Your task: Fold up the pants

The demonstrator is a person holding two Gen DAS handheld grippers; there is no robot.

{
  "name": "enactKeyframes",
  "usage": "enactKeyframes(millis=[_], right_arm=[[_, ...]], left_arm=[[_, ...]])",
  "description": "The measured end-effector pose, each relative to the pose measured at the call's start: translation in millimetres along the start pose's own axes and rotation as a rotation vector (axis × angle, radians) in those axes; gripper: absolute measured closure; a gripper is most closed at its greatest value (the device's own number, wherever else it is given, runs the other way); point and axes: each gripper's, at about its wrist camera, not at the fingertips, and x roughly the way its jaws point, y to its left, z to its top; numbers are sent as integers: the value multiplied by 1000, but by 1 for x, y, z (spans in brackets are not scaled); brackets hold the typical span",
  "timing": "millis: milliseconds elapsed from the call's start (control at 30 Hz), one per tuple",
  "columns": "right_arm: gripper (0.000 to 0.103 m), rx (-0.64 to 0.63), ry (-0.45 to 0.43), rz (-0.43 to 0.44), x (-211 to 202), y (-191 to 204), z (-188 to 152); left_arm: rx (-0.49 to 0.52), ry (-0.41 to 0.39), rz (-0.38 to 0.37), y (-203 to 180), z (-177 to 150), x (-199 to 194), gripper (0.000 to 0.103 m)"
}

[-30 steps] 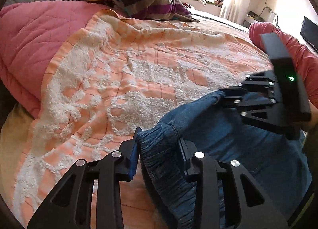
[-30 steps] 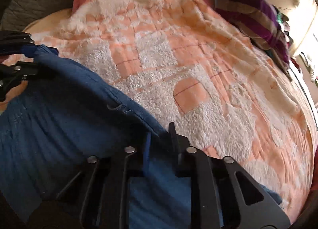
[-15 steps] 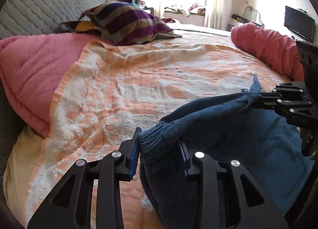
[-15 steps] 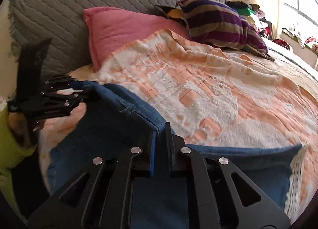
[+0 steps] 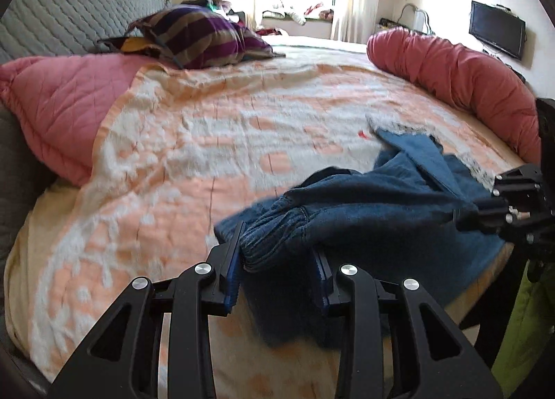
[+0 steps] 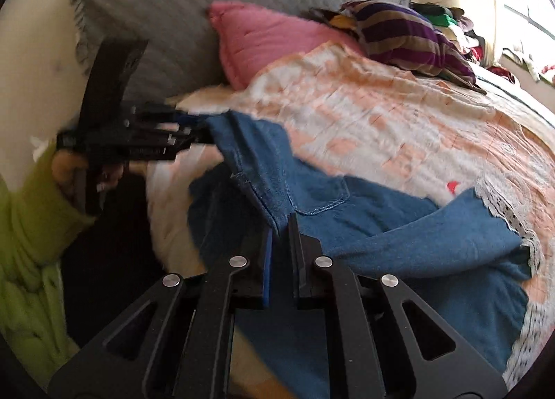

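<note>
The pants (image 5: 392, 205), blue denim with white lace at the leg hems, hang stretched between two black tongs above the near edge of a bed (image 5: 194, 170), their legs trailing back onto the peach-and-white blanket (image 6: 399, 114). The left gripper (image 5: 277, 257) is partly open around the gathered elastic waistband, its blue-lined pads pressed against the bunched cloth on both sides. The right gripper (image 6: 281, 246) is squeezed nearly closed on a thin fold of the denim near a stitched pocket, the fabric running up out of the narrow slot between its pads. Seen from the right wrist, the left gripper (image 6: 194, 132) pulls the waistband's far corner taut, held by a hand (image 6: 69, 166) in a lime-green sleeve (image 6: 31, 211). Seen from the left wrist, the right gripper (image 5: 468, 215) grips the cloth at the frame's right edge. A pink pillow (image 5: 66, 107), a striped purple pillow (image 5: 197, 35) and a grey quilted headboard (image 6: 166, 7) lie beyond; a rolled red cover (image 5: 461, 83) borders the bed's far side.
</note>
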Motion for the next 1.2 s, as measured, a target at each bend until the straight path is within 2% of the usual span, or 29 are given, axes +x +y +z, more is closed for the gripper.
enactKeyframes(millis=[200, 267, 333, 433, 533, 600, 700, 767, 800, 867, 900, 1033, 1133, 1200], right_arm=[[99, 2, 64, -16, 11, 22, -29], [99, -4, 85, -17, 16, 28, -37], [99, -4, 95, -19, 19, 31, -41], [99, 19, 99, -3, 20, 29, -45], [98, 27, 100, 9, 21, 29, -48], [97, 43, 105, 20, 23, 27, -50], [96, 53, 118, 25, 26, 28, -53], [92, 56, 124, 28, 25, 29, -55], [90, 60, 123, 29, 22, 29, -55], [88, 63, 104, 26, 10, 28, -55], [88, 72, 84, 22, 3, 27, -54], [75, 88, 11, -20, -9, 19, -35], [69, 107, 63, -25, 15, 18, -28], [67, 117, 148, -54, 39, 18, -35]], left_arm=[[16, 103, 23, -5, -16, 10, 65], [5, 131, 52, -3, -22, 10, 55], [-12, 149, 74, 2, -29, 5, 56], [-63, 134, 65, 12, -40, -16, 56], [-113, 78, 69, 16, -39, -43, 57], [-141, 31, 30, 10, -28, -51, 58], [-127, 17, -46, -12, -12, -39, 58], [-89, 71, -54, -28, -10, -14, 58], [-73, 123, -13, -33, -14, 2, 59], [-41, 170, 40, -37, -26, 17, 60], [-27, 161, 49, -38, -31, 18, 60], [-7, 146, 57, -41, -34, 14, 60], [-15, 138, 46, -39, -34, 12, 60], [-20, 131, 37, -38, -35, 11, 60]])
